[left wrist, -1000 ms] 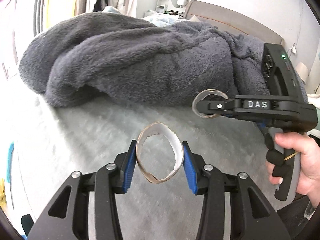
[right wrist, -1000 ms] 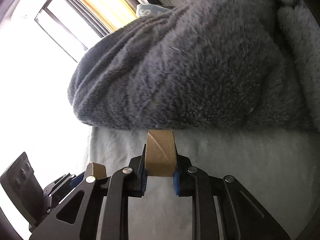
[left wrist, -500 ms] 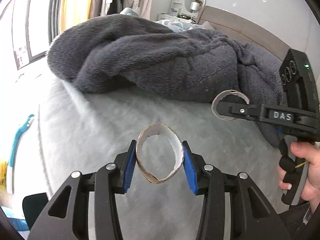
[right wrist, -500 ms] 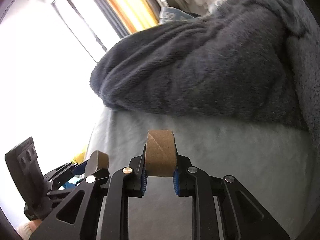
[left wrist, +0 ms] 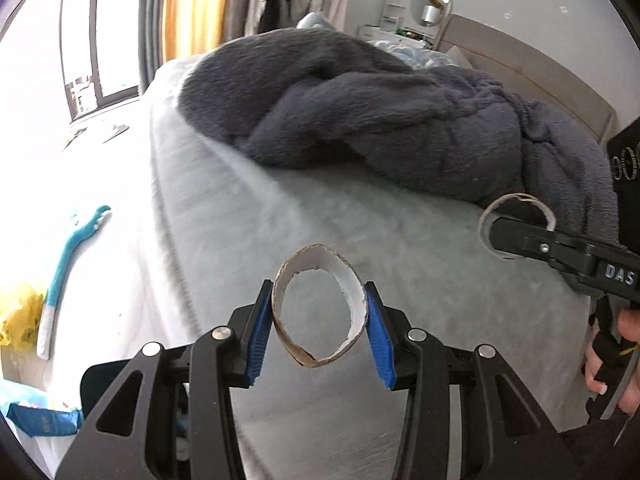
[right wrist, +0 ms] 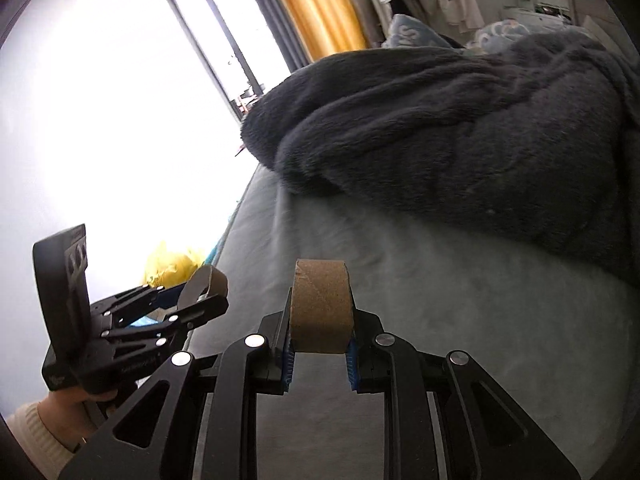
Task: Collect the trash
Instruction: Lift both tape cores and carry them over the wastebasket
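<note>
My left gripper [left wrist: 319, 330] is closed on a squashed cardboard tube [left wrist: 319, 266], its blue pads pressing both sides so the ring bows into an oval above the bed [left wrist: 360, 240]. My right gripper [right wrist: 320, 338] clamps a second cardboard tube [right wrist: 320, 306] by its ends, the brown side facing the camera; its inside is hidden in this view. In the left view that tube's ring is partly covered by the right gripper's black finger. The dark grey blanket [right wrist: 460, 132] is heaped behind. The floor by the window is washed out; a yellow bag [right wrist: 170, 266] and a blue-and-white item [left wrist: 66, 264] lie there, hard to identify.
</note>
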Action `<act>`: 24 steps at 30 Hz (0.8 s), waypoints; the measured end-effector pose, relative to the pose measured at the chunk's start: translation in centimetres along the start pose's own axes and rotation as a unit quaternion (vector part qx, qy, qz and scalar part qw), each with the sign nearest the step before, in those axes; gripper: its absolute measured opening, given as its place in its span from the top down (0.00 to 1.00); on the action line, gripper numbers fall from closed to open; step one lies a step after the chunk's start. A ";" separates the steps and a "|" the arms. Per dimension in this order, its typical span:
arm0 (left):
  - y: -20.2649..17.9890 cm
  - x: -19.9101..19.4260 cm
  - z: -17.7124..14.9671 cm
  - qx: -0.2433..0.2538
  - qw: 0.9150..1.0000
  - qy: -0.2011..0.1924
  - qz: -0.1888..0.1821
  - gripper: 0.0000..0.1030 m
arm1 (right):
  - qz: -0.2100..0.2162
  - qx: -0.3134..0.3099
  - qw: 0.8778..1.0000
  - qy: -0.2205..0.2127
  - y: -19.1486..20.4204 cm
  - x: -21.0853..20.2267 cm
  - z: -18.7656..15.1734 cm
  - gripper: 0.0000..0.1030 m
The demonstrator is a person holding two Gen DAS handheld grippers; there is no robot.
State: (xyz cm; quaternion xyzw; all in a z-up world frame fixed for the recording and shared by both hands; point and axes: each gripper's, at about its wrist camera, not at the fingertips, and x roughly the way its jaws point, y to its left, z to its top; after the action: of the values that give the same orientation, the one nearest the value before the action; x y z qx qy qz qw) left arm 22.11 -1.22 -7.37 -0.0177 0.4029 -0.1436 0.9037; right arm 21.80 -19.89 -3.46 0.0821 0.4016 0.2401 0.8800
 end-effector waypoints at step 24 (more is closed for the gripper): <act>11.4 -1.0 -4.0 -0.075 0.993 0.079 0.051 0.54 | 0.065 -0.074 0.995 0.023 12.2 5.0 0.5 0.80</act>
State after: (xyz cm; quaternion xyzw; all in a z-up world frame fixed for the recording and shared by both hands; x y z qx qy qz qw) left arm 21.38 10.34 -11.00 -0.0536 0.4827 -0.0673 0.8716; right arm 20.65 -6.81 -2.29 0.0372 0.3966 0.3271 0.8569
